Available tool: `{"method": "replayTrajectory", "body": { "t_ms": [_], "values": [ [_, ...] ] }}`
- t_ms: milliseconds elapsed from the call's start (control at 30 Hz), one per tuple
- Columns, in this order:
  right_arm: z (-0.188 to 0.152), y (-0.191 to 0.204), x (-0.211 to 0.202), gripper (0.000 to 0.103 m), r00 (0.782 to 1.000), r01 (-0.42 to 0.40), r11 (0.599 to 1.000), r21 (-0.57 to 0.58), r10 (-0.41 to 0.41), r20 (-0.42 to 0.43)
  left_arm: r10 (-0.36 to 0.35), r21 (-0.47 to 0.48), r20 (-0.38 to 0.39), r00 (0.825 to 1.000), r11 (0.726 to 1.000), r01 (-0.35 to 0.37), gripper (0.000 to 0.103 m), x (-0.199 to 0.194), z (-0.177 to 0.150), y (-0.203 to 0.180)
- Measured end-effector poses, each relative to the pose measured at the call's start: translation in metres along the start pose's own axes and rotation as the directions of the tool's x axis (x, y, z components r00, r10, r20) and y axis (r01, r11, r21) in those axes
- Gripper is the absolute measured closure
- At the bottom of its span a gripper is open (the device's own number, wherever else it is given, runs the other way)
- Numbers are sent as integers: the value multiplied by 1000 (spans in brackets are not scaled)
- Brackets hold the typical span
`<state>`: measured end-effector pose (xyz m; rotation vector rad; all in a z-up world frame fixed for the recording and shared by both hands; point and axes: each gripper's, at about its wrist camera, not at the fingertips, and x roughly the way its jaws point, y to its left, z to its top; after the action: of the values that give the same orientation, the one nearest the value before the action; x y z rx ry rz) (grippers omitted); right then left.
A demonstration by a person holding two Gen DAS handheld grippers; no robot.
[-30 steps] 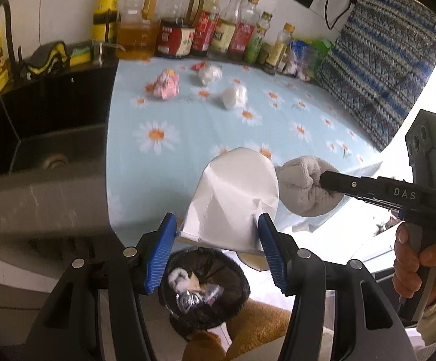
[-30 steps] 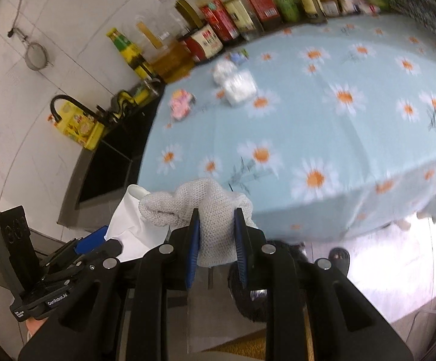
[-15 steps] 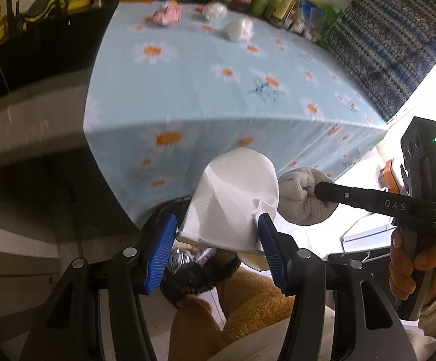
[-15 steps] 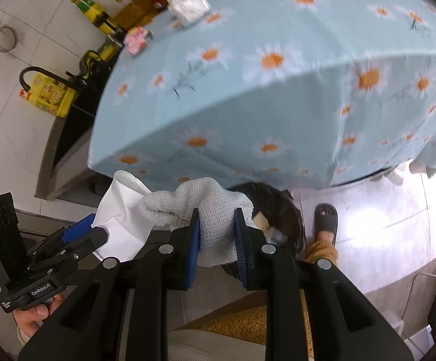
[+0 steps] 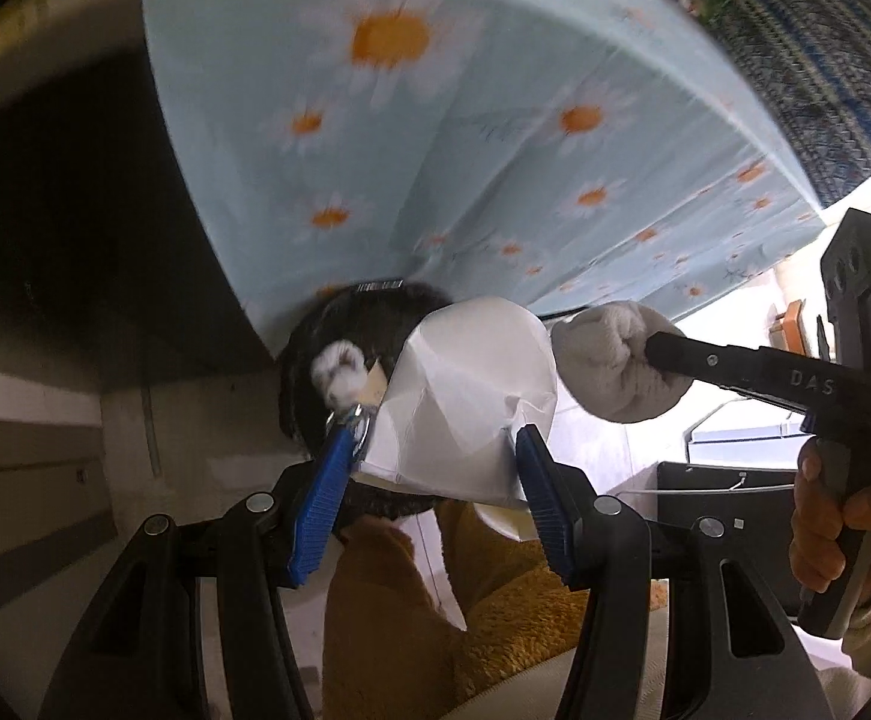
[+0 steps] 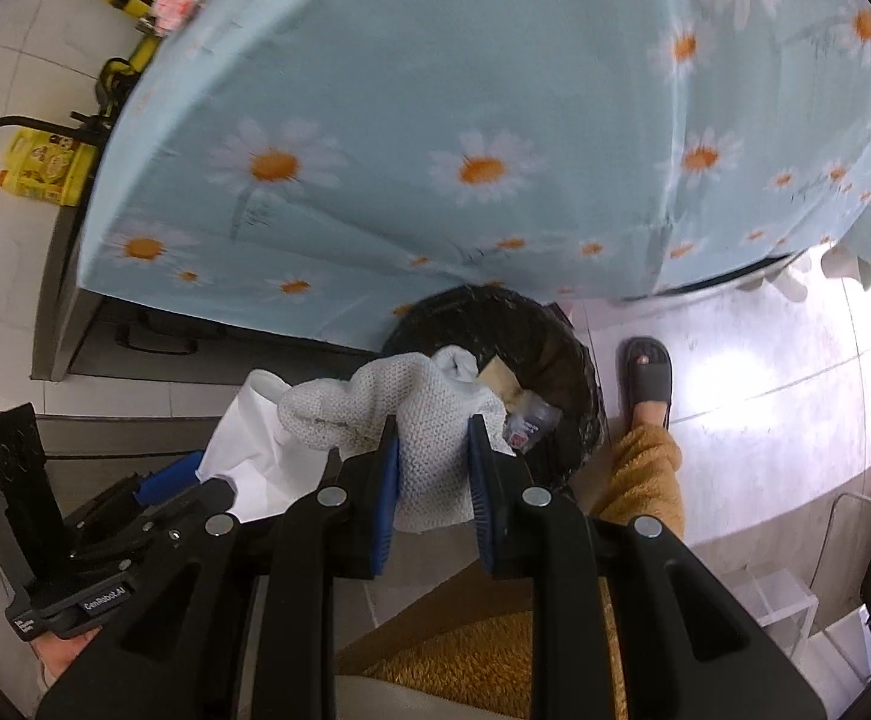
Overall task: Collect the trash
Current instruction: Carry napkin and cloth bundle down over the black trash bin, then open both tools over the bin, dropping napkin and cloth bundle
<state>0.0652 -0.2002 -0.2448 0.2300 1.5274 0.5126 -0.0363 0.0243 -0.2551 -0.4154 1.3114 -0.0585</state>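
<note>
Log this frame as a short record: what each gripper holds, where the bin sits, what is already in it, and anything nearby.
left gripper: shut on white paper
right gripper: shut on knit cloth
bin: black-lined, on the floor at the tablecloth edge, below both grippers
bin contents: white wad, other scraps
nearby: person's sandalled foot beside the bin
status: both items held, not yet dropped

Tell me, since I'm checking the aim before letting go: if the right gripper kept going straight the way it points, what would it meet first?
Most likely the black-lined trash bin: the right gripper, shut on the white knitted cloth, points at its opening, though depth is unclear.
</note>
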Motion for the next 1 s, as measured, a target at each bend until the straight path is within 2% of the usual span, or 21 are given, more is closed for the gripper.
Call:
{"method": "replayTrajectory", "body": {
  "t_ms": [200,467,700,767,800,833,867,900,1000],
  "values": [
    [2,-15,29,80,1000,8,999,38,-6,-29,10,-30,-56,998,999,-12,49,29,-4,7],
    [10,-39,70,79,997,-15,989,149,25,-71,38,-54,-113,993,998,-44,49,69,2,14],
    [20,-49,88,78,996,-30,982,188,46,-81,59,-79,-150,987,994,-72,48,88,9,14],
    [23,-51,89,72,996,-41,979,200,57,-74,64,-89,-153,986,993,-78,46,88,12,14],
    [25,-53,90,66,995,-49,976,213,66,-70,64,-96,-156,986,992,-79,45,89,13,14],
    [26,-55,88,56,995,-63,972,228,79,-62,54,-104,-161,985,992,-72,42,90,15,13],
    [28,-56,87,52,995,-71,967,243,86,-51,32,-114,-178,984,992,-53,37,93,17,14],
    [28,-58,86,49,995,-81,963,257,94,-40,28,-119,-181,983,992,-50,31,93,18,15],
    [31,-60,84,49,994,-88,959,268,102,-40,48,-125,-179,983,990,-71,30,94,22,19]
  ]
}}
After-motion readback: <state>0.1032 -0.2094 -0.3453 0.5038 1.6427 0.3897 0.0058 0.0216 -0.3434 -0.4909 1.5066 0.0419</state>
